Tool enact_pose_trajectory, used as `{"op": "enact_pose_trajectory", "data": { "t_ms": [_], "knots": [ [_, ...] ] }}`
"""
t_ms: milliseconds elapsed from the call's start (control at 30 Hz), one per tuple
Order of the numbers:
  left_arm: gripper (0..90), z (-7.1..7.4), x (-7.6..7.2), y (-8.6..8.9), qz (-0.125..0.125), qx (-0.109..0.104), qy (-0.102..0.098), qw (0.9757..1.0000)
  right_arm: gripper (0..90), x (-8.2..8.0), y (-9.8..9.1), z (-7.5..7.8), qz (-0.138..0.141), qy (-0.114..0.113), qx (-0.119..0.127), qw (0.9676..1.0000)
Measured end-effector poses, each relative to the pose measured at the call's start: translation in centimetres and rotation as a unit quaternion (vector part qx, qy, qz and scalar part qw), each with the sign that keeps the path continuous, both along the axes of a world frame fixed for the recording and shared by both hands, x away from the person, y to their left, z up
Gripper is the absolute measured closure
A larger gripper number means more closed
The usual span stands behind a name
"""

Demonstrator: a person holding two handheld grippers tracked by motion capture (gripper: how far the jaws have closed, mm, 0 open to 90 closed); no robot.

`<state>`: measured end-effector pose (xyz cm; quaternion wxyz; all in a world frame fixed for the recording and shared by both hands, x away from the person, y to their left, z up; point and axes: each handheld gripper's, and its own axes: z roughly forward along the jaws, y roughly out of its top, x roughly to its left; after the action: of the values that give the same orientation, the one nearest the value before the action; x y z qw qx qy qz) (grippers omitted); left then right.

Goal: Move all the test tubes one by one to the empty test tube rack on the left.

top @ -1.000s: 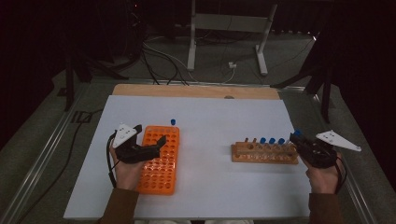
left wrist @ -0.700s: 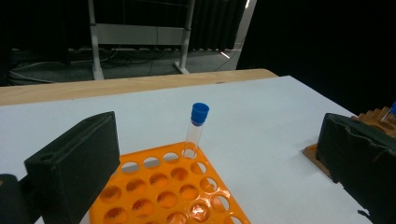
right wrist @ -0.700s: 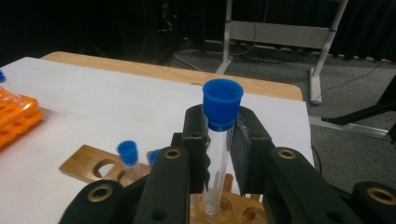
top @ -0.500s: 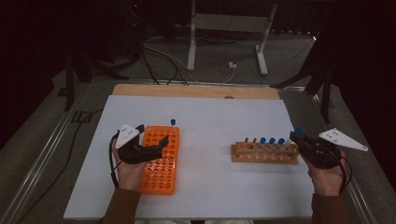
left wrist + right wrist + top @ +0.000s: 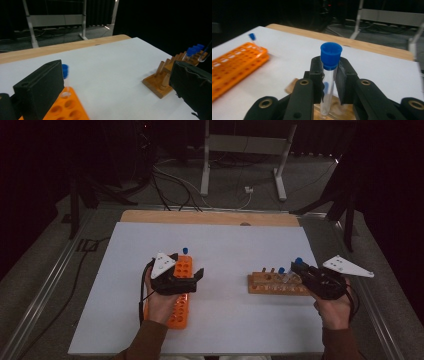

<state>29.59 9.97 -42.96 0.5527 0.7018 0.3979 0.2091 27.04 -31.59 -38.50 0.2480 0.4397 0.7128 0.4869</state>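
My right gripper (image 5: 299, 268) is shut on a clear test tube (image 5: 329, 75) with a blue cap (image 5: 299, 261), held upright just above the right end of the wooden rack (image 5: 265, 286). Another blue-capped tube (image 5: 281, 270) stands in that rack, whose near end (image 5: 160, 82) appears in the left gripper view. My left gripper (image 5: 187, 266) is open over the far half of the orange rack (image 5: 178, 312), with nothing between its jaws. One blue-capped tube (image 5: 185, 250) stands at the orange rack's far end, beside my left jaw (image 5: 65, 71).
Both racks rest on a white sheet (image 5: 225, 245) that covers the table, with a wooden strip (image 5: 210, 217) along its far edge. Behind the table, a metal stand (image 5: 240, 150) and cables lie on the dark floor.
My left gripper has slid right across the orange rack toward the middle. My right gripper has shifted left and slightly up with the tube, and now hangs over the wooden rack's right end.
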Motion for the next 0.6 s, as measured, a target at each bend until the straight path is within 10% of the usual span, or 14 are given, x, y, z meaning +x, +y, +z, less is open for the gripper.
{"op": "enact_pose_trajectory", "data": {
  "t_ms": [600],
  "knots": [
    [3.4, -0.1, -0.1, -5.6, -0.066, 0.005, 0.000, 0.9978, 76.7, 0.4, 4.7, -1.3, 0.065, 0.012, 0.027, 0.9975]
  ]
}}
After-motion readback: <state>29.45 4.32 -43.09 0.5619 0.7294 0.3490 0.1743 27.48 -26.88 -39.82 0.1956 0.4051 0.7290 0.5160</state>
